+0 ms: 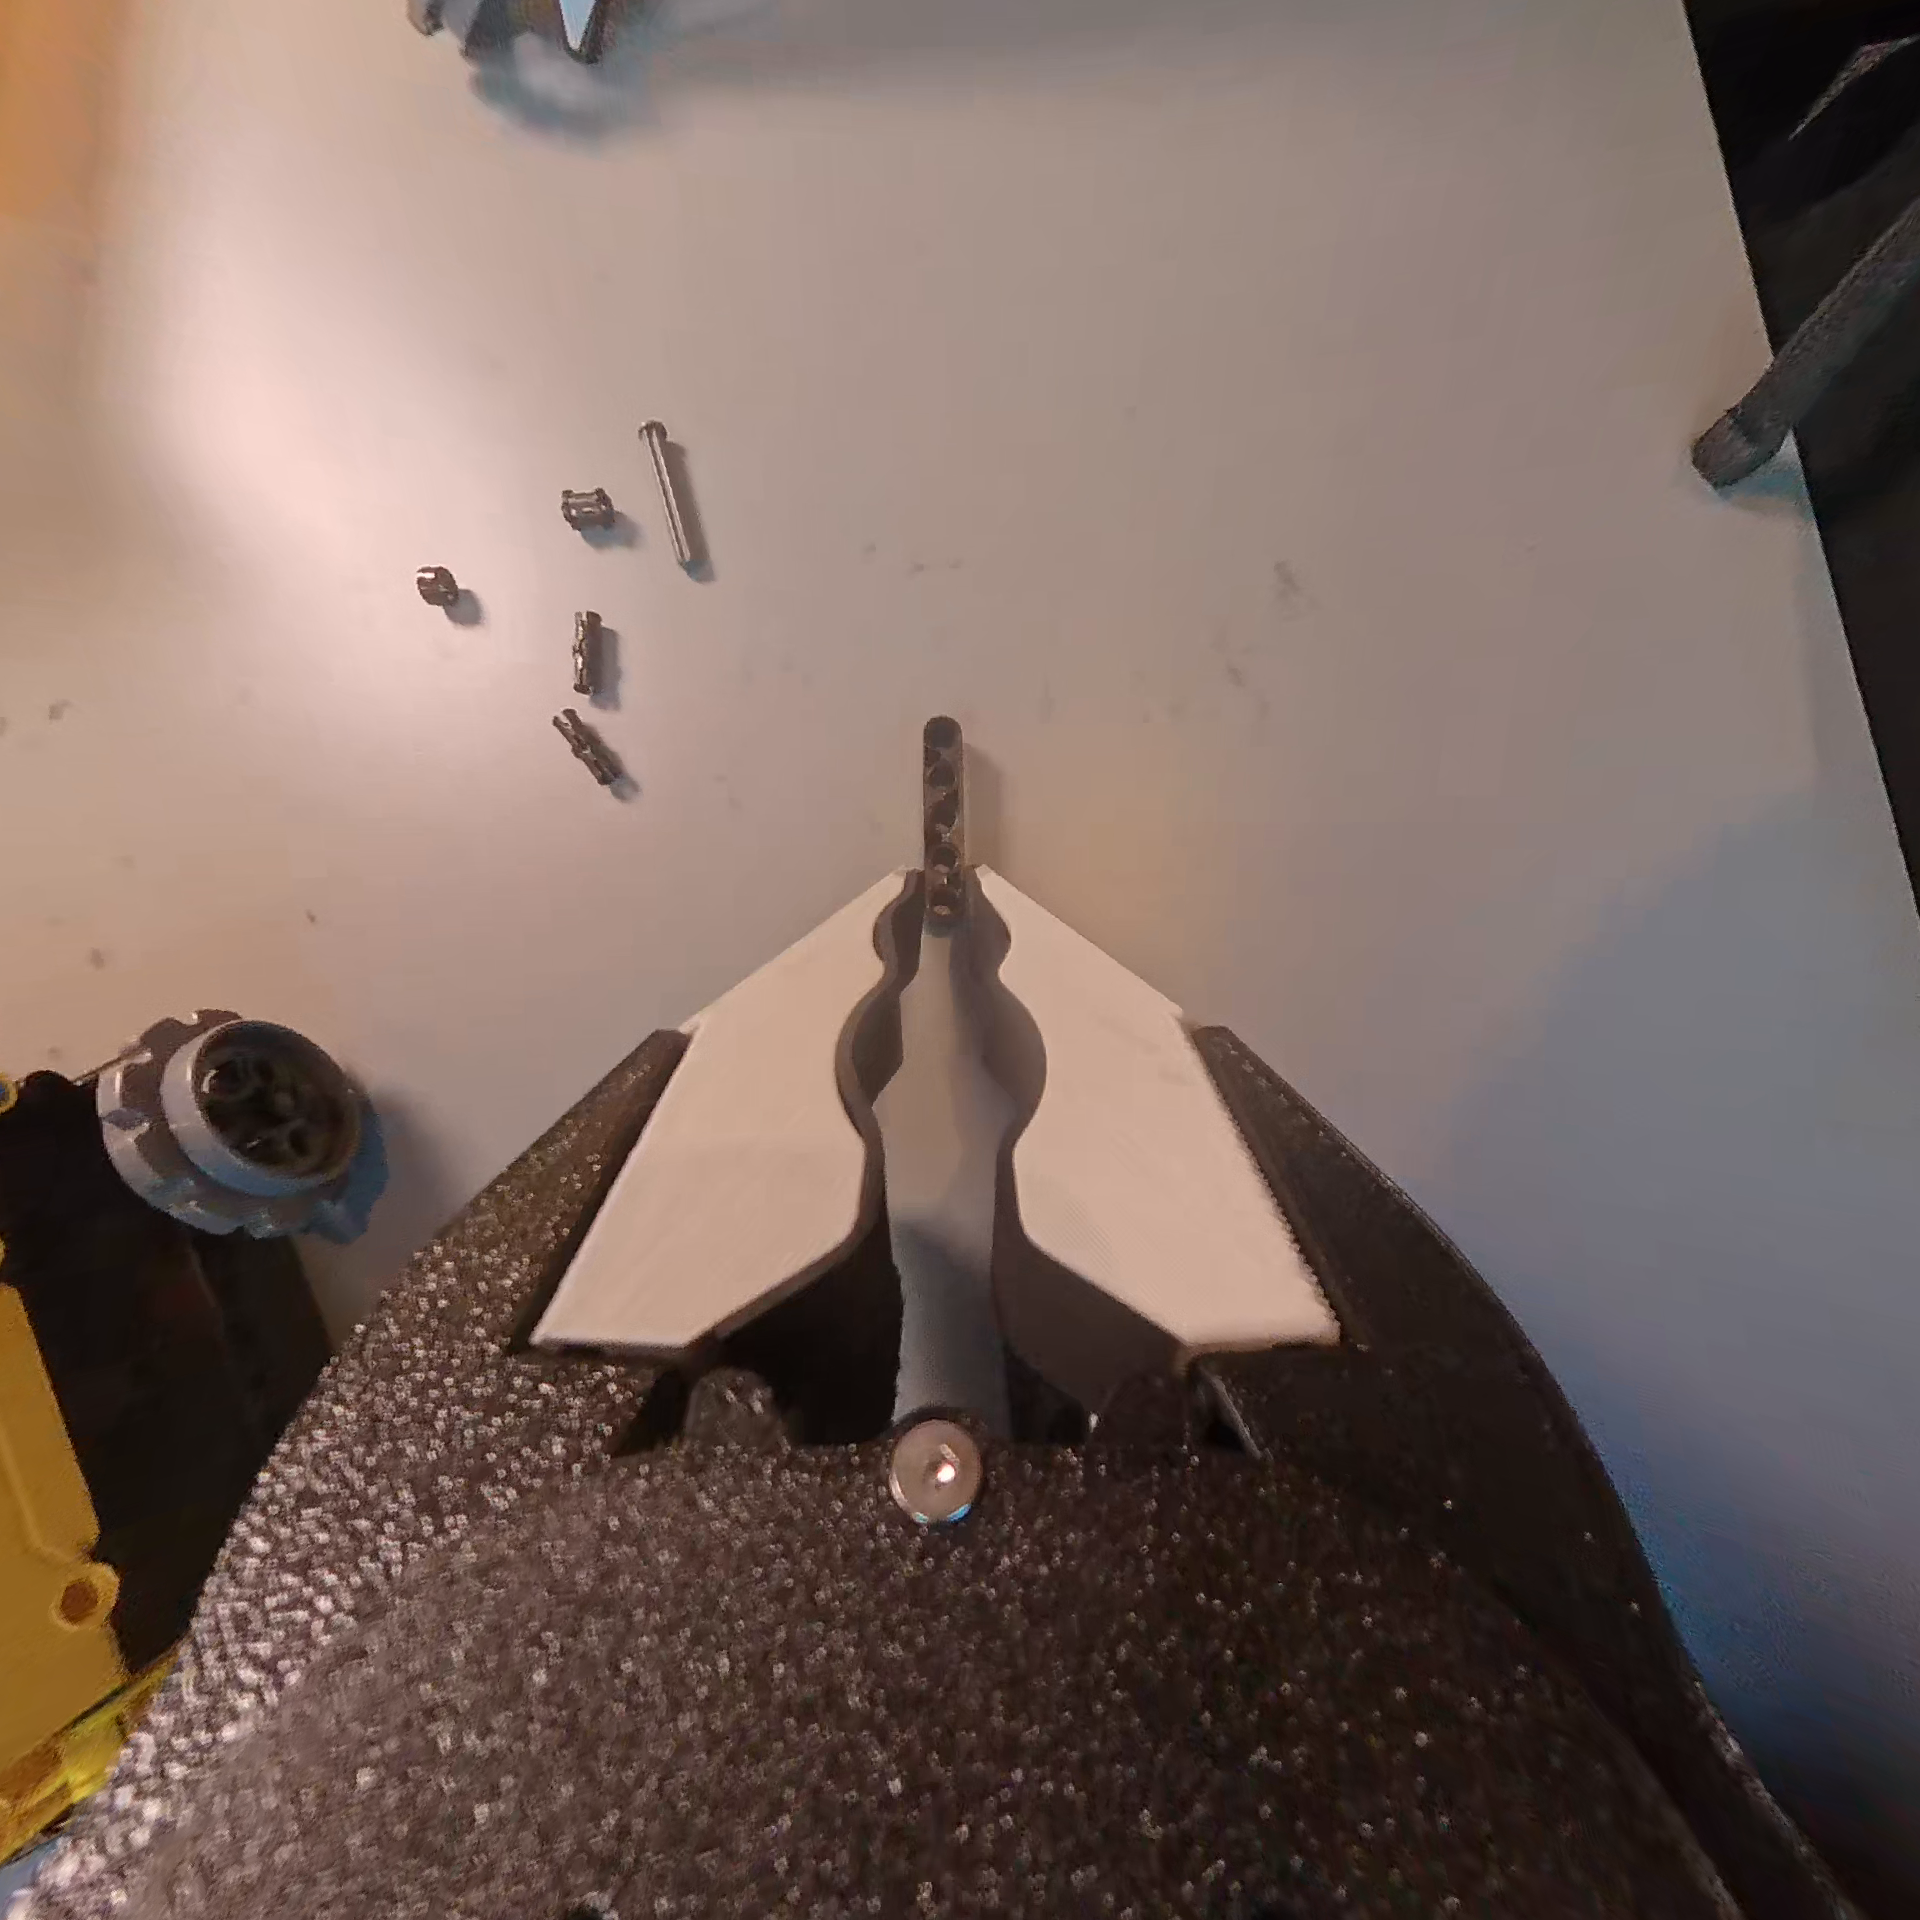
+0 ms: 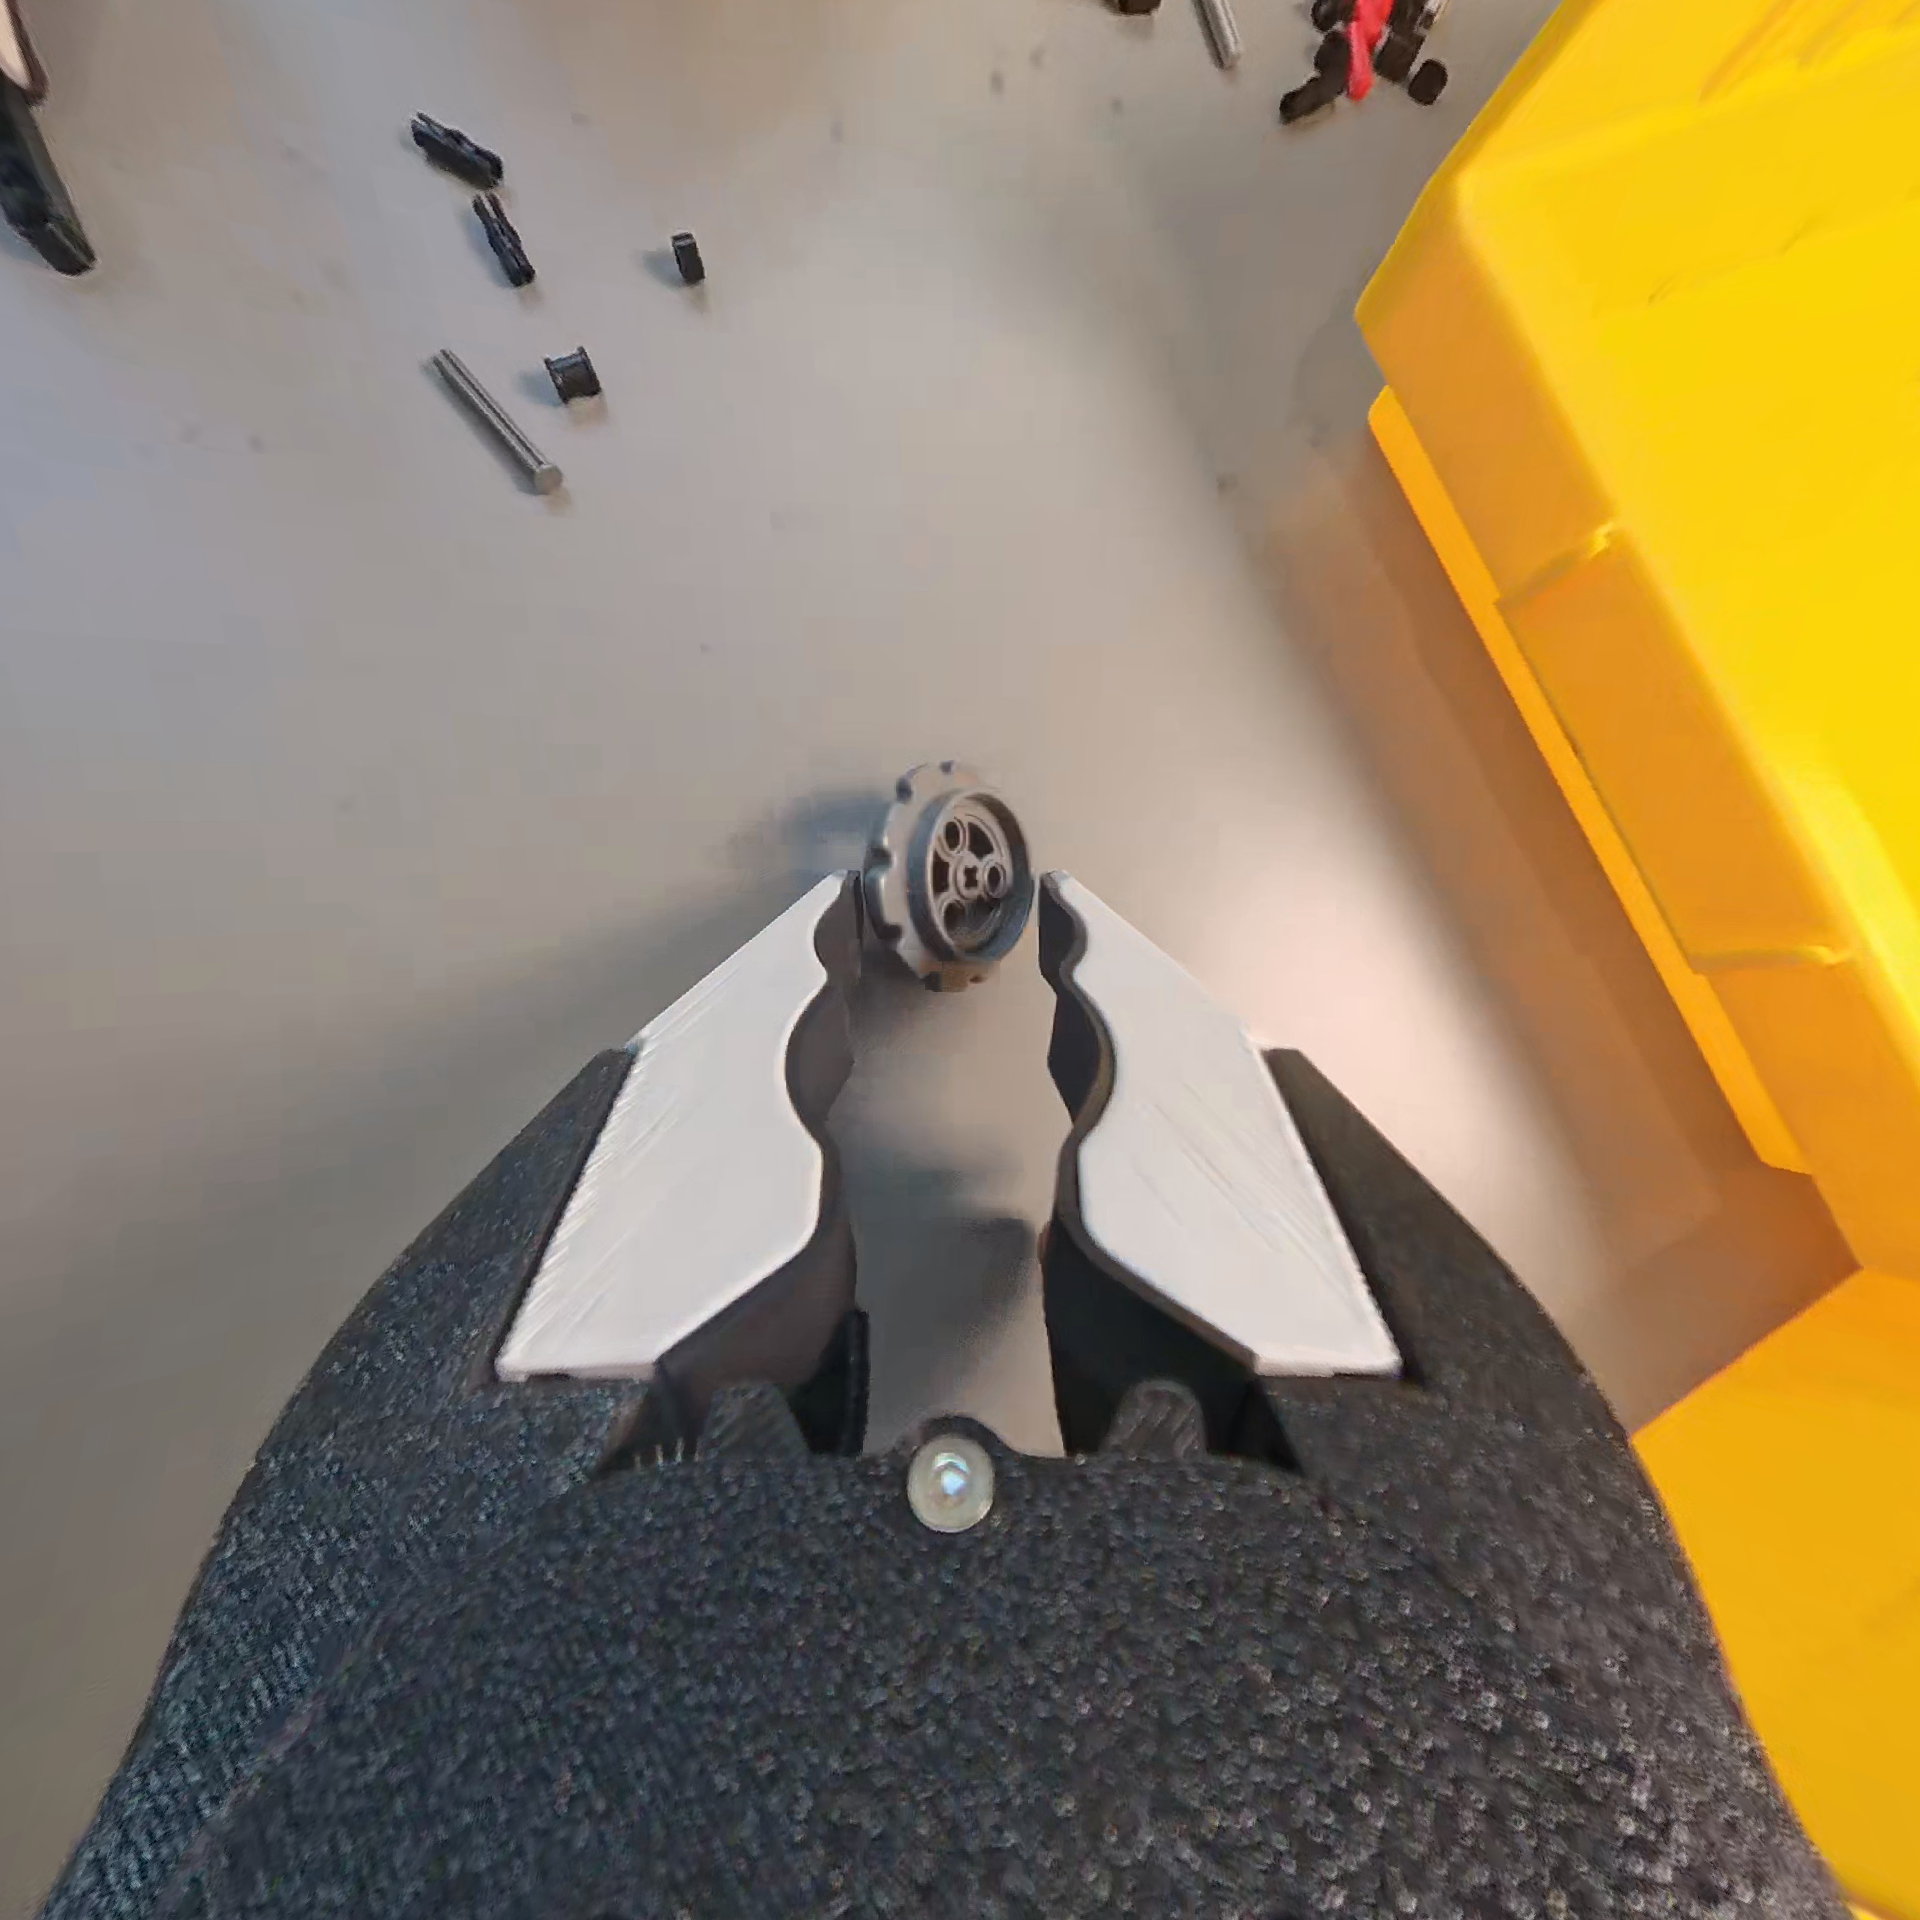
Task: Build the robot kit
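A dark holed beam is clamped in the left gripper; a grey wheel is pinched by the right gripper, with small pins lying at ten o'clock on the desk.

Left wrist view: mounted behind its own gripper's fingers, looking forward and steeply down onto the pale table, close above it. Right wrist view: same mounting on the other gripper, also angled down, close. Both share the table patch with the metal rod and scattered small black pins, seen from roughly opposite sides.
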A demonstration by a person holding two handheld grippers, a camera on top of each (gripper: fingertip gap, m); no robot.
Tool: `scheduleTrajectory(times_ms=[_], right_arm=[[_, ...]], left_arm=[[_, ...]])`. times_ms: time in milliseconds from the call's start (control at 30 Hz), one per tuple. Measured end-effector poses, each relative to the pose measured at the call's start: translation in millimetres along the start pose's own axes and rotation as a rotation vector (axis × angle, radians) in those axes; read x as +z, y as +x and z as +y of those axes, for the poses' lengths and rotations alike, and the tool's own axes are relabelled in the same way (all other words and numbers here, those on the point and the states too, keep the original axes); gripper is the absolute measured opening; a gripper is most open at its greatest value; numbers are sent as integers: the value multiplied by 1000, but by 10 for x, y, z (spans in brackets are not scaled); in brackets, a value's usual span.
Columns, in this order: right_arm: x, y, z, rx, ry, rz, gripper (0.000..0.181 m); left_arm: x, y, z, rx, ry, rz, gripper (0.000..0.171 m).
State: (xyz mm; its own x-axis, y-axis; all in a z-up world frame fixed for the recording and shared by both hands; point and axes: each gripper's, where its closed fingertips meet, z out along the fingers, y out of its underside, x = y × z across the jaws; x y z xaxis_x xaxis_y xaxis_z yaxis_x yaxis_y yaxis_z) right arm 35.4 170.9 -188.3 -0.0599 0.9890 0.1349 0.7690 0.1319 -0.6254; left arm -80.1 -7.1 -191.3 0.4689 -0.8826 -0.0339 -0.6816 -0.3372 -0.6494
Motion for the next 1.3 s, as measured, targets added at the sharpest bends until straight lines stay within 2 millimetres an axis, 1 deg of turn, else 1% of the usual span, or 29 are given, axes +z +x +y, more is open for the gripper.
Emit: scheduleTrajectory(times_ms=[33,100,133,167,233,300,367,467,533,600,700,833,900,967,1067,1167,1300], right_arm=[[-2,13,1,2,1,5,35],[-22,59,-2,-5,2,30,47],[-49,74,-34,-6,17,40,50],[-83,82,-101,-9,48,50,50],[-153,39,-303,-35,131,61,51],[-204,-45,-479,-68,182,60,51],[-204,-144,-611,-105,208,47,51],[-157,-406,-813,-142,274,-57,50],[-87,-588,-898,-167,303,-142,47],[8,-676,-924,-180,304,-187,46],[116,-725,-943,-175,303,-228,45],[167,-733,-1052,-180,330,-270,43],[189,-705,-1118,-201,337,-274,43],[208,-685,-1188,-208,349,-283,43],[218,-730,-1261,-206,379,-318,43],[226,-819,-1211,-204,377,-355,42],[228,-782,-1095,-199,354,-338,40]], left_arm=[[7,-1,12,1,0,-1,6],[5,-4,10,-4,22,-5,9],[3,-10,12,-9,32,-9,10],[1,-18,13,-13,44,-13,12],[-5,-32,18,-23,67,-20,16],[-8,-35,21,-34,89,-22,16],[-12,-37,25,-35,103,-30,16],[-24,-60,25,-26,114,-54,15],[-25,-67,23,-34,123,-51,14],[-16,-72,30,-36,123,-51,12],[-15,-68,29,-36,124,-48,10],[-22,-111,34,-40,125,-70,12],[-36,-171,47,-49,125,-100,17],[-60,-239,73,-61,124,-134,19],[-109,-336,93,-78,135,-186,19],[-159,-390,69,-95,164,-211,19],[-207,-412,41,-111,196,-213,19]])
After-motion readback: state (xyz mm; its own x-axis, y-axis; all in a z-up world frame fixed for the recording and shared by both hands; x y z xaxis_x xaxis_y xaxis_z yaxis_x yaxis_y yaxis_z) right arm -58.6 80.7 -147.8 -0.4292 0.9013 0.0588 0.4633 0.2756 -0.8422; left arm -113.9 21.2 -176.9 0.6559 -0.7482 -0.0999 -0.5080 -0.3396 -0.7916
